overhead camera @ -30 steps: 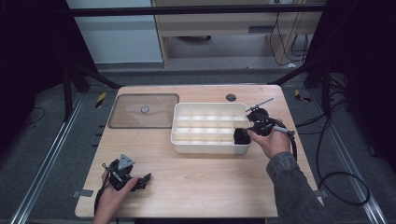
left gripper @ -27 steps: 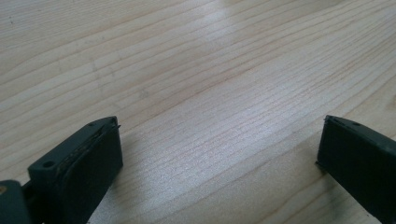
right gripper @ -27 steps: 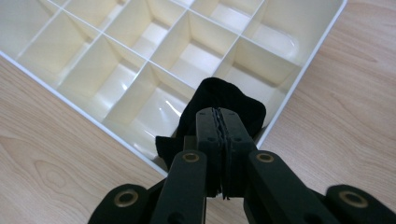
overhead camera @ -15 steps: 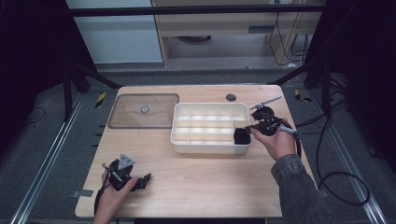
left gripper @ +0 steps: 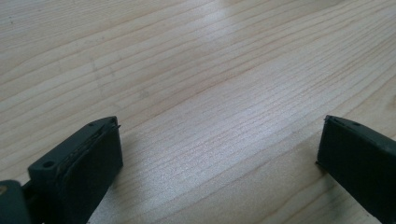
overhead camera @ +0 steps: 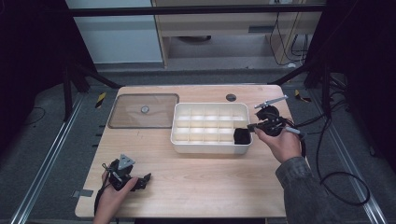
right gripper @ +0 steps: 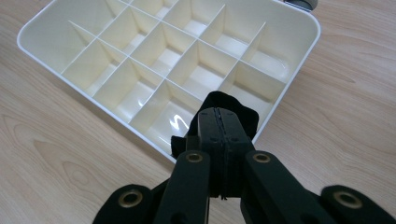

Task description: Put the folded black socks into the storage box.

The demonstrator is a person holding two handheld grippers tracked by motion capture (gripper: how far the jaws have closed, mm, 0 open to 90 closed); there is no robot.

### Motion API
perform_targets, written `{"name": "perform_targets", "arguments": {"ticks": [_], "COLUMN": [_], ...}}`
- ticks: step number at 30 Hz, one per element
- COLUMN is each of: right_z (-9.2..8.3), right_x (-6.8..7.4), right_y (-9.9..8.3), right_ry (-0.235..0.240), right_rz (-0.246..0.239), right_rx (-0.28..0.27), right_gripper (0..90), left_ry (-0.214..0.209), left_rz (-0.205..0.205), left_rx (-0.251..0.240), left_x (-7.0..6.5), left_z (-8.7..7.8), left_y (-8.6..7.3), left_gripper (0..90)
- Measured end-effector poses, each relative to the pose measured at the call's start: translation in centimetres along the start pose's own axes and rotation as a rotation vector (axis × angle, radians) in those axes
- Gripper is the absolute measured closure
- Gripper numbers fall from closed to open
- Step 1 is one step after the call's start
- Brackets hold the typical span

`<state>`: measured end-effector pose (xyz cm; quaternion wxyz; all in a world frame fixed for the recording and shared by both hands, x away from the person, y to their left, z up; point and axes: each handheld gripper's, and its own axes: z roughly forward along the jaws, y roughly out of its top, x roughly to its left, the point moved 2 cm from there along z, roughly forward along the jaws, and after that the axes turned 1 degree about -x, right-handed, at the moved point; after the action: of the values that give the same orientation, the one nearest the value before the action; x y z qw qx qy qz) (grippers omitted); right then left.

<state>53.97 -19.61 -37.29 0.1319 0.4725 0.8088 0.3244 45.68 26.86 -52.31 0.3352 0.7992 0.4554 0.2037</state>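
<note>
A white tray (overhead camera: 210,148) with several empty compartments (right gripper: 201,77) sits on the wooden table, right of centre. My right gripper (overhead camera: 248,128) (right gripper: 215,115) is shut on a soft black piece (overhead camera: 242,136) (right gripper: 219,99), which hangs at the tray's front right corner compartment. At the table's front left, my left gripper (overhead camera: 144,180) (left gripper: 219,149) rests low over the bare wood. It is open, with nothing between its jaws.
A clear flat lid (overhead camera: 144,110) with a small knob lies left of the tray. A small dark round disc (overhead camera: 230,97) sits behind the tray near the far edge. Cables trail off the table's right side.
My right hand has lifted a little and drifted right, with the black piece still pinched at the tray's corner. The left hand has stayed put.
</note>
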Motion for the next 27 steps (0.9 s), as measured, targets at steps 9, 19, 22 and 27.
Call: {"name": "perform_targets", "arguments": {"ticks": [9,19,22,27], "right_z": [-0.8,-1.2,-1.3,-1.5], "right_x": [0.1,-0.1,0.0,0.0], "right_y": [-0.2,-0.7,-0.8,-0.7], "right_ry": [0.002,-0.034,-0.055,-0.071], "right_rz": [-0.008,0.052,0.049,0.046], "right_rx": [-0.018,-0.052,-0.068,-0.098], "right_gripper": [90.0,37.4,30.4,20.7], "left_ry": [0.0,0.0,-0.003,-0.003], "left_rz": [0.0,0.003,0.003,0.003], "left_rx": [0.0,0.003,0.002,0.002], "left_x": [0.0,0.0,0.0,0.0], "left_z": [0.0,0.0,0.0,0.0], "left_y": [0.0,0.0,0.0,0.1], "left_gripper": [0.0,0.0,0.0,0.0]}}
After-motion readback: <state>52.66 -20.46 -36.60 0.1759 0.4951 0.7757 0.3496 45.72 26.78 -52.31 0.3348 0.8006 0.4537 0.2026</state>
